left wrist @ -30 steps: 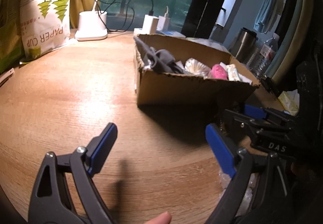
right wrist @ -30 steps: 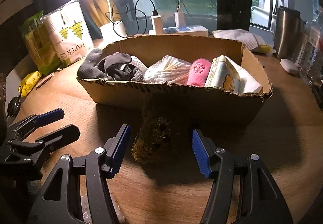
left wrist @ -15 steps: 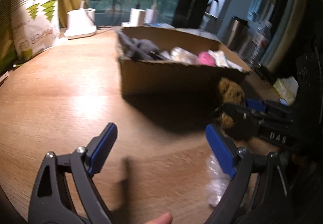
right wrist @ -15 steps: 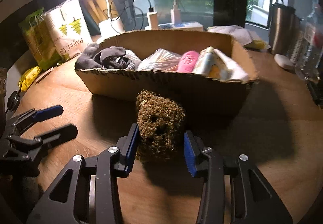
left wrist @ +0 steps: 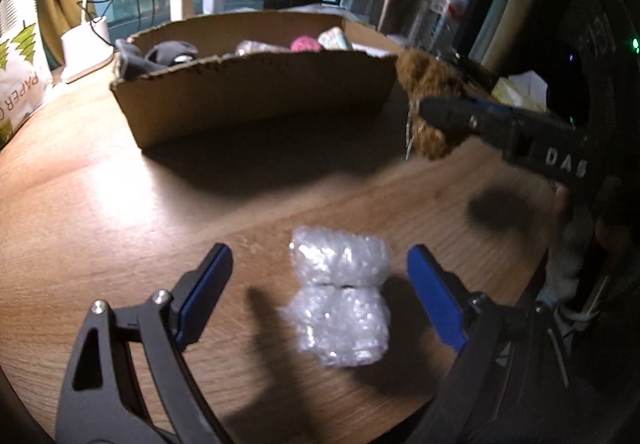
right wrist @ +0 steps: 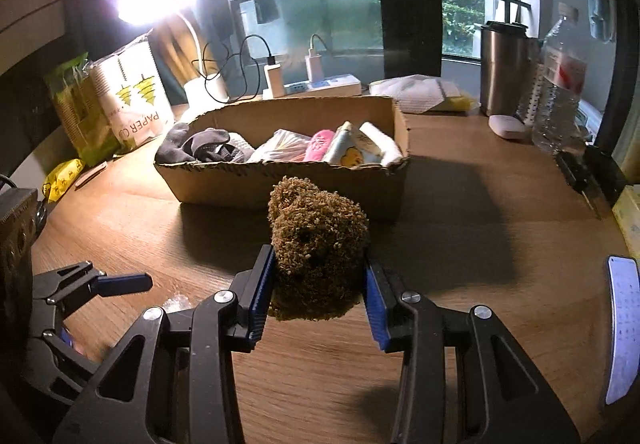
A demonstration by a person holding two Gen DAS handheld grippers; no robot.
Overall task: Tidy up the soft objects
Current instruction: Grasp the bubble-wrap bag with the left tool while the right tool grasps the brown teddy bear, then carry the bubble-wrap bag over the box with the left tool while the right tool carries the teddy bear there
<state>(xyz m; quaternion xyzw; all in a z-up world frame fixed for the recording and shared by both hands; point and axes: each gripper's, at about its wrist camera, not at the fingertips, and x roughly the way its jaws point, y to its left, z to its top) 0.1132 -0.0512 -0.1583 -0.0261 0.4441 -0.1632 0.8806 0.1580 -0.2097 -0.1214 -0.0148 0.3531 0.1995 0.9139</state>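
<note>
My right gripper [right wrist: 318, 294] is shut on a brown fuzzy plush toy [right wrist: 316, 244] and holds it above the wooden table, in front of the cardboard box [right wrist: 280, 184]. The toy also shows in the left wrist view [left wrist: 430, 100], lifted beside the box's right corner [left wrist: 256, 96]. The box holds dark socks [right wrist: 200, 150], a pink soft item [right wrist: 319, 145] and packets. My left gripper [left wrist: 320, 292] is open and empty, its fingers either side of a bubble-wrap bundle [left wrist: 340, 292] lying on the table.
A paper cup pack [right wrist: 132, 100], green packets [right wrist: 76, 112], a lamp base, chargers and cables stand at the back left. A steel tumbler [right wrist: 504, 68], a water bottle [right wrist: 558, 92] and tissues stand at the back right. A phone [right wrist: 622, 328] lies at the right edge.
My right gripper closed on the plush toy and lifted it off the table. My left gripper swung right and came down around the bubble-wrap bundle.
</note>
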